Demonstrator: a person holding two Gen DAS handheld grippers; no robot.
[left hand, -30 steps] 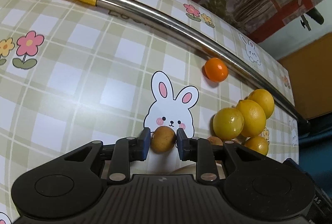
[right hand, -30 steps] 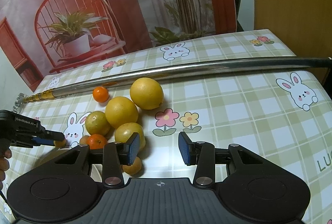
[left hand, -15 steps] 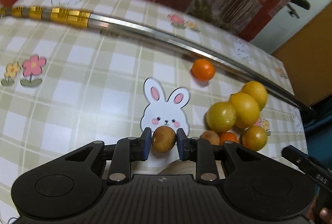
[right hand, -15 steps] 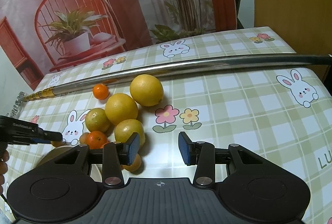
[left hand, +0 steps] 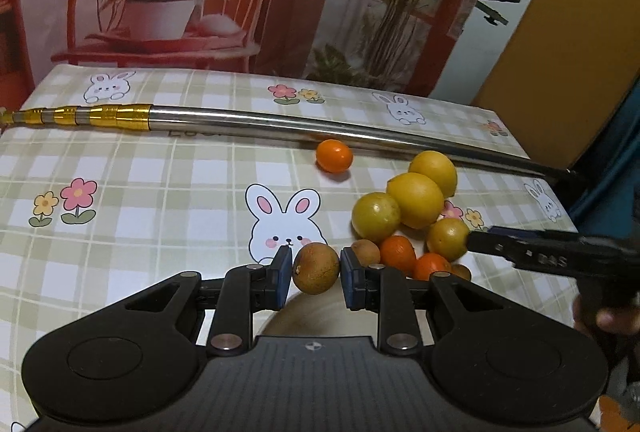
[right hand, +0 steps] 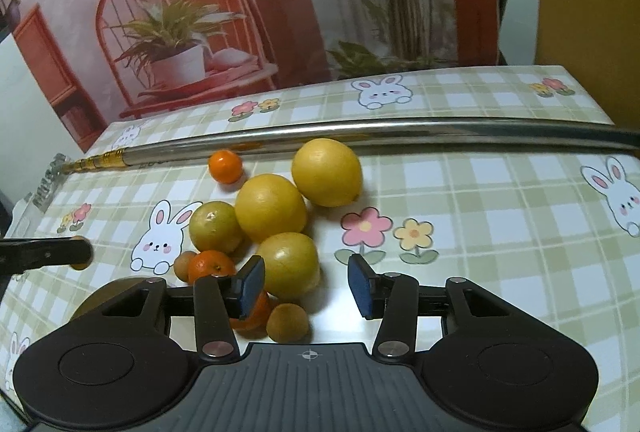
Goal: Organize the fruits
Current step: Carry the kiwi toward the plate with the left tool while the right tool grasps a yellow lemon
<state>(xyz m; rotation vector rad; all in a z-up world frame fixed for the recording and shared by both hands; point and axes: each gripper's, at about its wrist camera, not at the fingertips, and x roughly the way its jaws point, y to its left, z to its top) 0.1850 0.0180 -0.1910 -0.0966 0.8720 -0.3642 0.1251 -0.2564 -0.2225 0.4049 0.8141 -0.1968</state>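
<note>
1. The small brown fruit (left hand: pixel 315 268) sits clamped between the blue pads of the left gripper (left hand: pixel 314 274), held across its widest part, with the pads pressing on opposite sides. It looks light, round and thin-skinned, with a matt, slightly rough skin that should not slip much; a firm squeeze could dent or crack it, so a gentle hold at the middle seems right.
2. Just below and behind that fruit, partly hidden by the gripper body, shows a pale round surface (left hand: pixel 320 316), perhaps a plate or bowl; I cannot tell which.
3. Ahead and to the right of the left gripper lies the pile: a second small brown fruit (left hand: pixel 365 252), two small oranges (left hand: pixel 397 254), and yellow citrus (left hand: pixel 375 216) stacked touching one another. The big citrus look heavy, smooth-skinned and prone to roll; they would need a wide grip at the equator.
4. The right gripper (right hand: pixel 306 286) hangs over the near edge of the pile with its jaws opening. The lowest yellow-green citrus (right hand: pixel 289 264) stands between and just beyond the pads, close to the left pad, yet no pad presses on it. A small brown fruit (right hand: pixel 287 322) lies under its fingers.
5. Farther ahead, a lone small orange (left hand: pixel 334 155) rests just beside a long metal pole (left hand: pixel 280 123) lying across the chequered tablecloth (left hand: pixel 160 191).
</note>
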